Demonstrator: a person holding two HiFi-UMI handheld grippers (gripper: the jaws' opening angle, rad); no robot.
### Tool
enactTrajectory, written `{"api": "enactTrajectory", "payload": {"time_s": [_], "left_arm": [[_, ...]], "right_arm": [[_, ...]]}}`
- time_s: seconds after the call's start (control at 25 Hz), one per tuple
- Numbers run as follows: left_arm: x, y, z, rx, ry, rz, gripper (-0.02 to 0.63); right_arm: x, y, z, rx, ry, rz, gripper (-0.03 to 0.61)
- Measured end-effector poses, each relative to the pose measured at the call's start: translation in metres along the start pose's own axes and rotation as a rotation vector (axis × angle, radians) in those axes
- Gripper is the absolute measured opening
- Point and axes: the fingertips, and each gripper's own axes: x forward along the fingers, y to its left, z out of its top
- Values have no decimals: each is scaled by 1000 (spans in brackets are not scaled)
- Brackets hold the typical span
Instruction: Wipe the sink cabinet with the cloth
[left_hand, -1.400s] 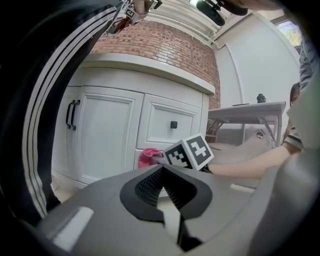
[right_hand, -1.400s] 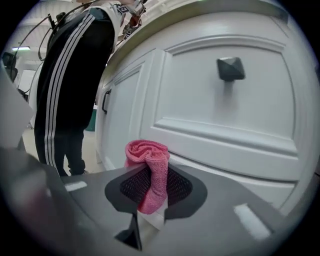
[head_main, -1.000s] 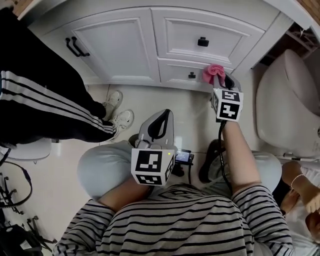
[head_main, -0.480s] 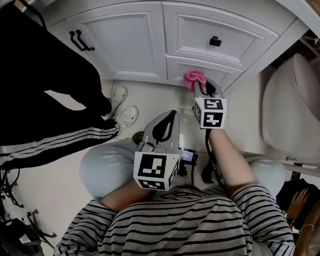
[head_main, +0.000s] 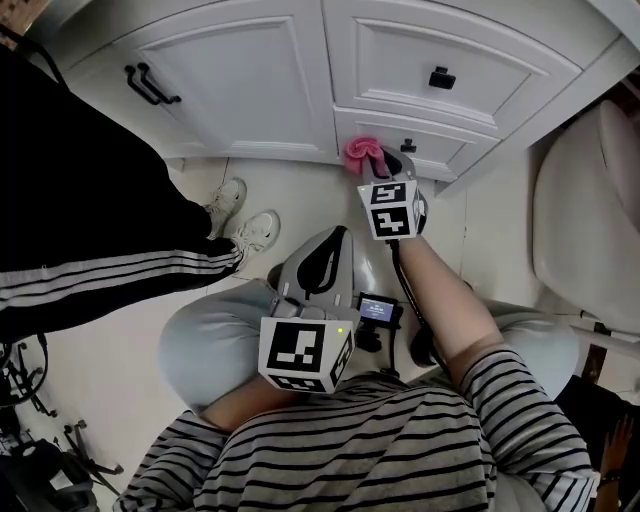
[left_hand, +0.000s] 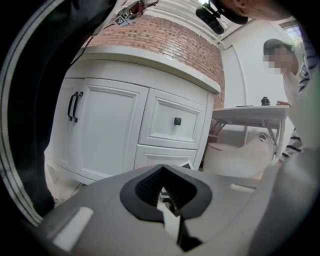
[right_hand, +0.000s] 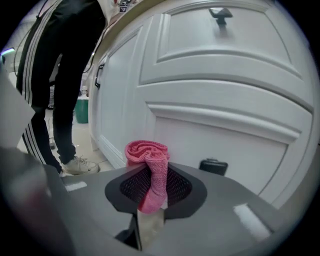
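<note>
pink cloth (head_main: 361, 153) pinched in the right tool (head_main: 379, 164), up at the left edge of the bottom drawer (head_main: 432, 152) on the sink cabinet (head_main: 250, 80), upper middle of frame, left tool (head_main: 322, 252) closed on nothing mid-frame, open floor (head_main: 300, 190) between

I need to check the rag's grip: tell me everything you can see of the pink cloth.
The pink cloth looks like knitted microfibre, bunched into a rolled wad. The right gripper has its jaws shut on a pinched strip of it, and the wad sticks out past the tips. It sits low, before the lower drawer front; whether they touch is unclear.
</note>
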Motion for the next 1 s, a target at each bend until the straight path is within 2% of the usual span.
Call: {"api": "enactTrajectory", "payload": {"time_s": [0.24, 0.4, 0.64, 0.84, 1.0], "left_arm": [[8, -7, -4, 12, 18, -14, -5], [11, -10, -5, 18, 22, -12, -5], [9, -21, -3, 49, 10, -19, -5], [5, -20, 0, 69, -3, -7, -5], [-8, -27, 6, 110, -27, -2, -5]], "right_arm": [[-13, -54, -45, 39, 89, -88, 77], [-30, -93, -59, 30, 109, -145, 80], [-63, -148, -85, 68, 157, -257, 84], [-99, -175, -78, 86, 175, -366, 80], [-146, -167, -43, 111, 93, -363, 80]]}}
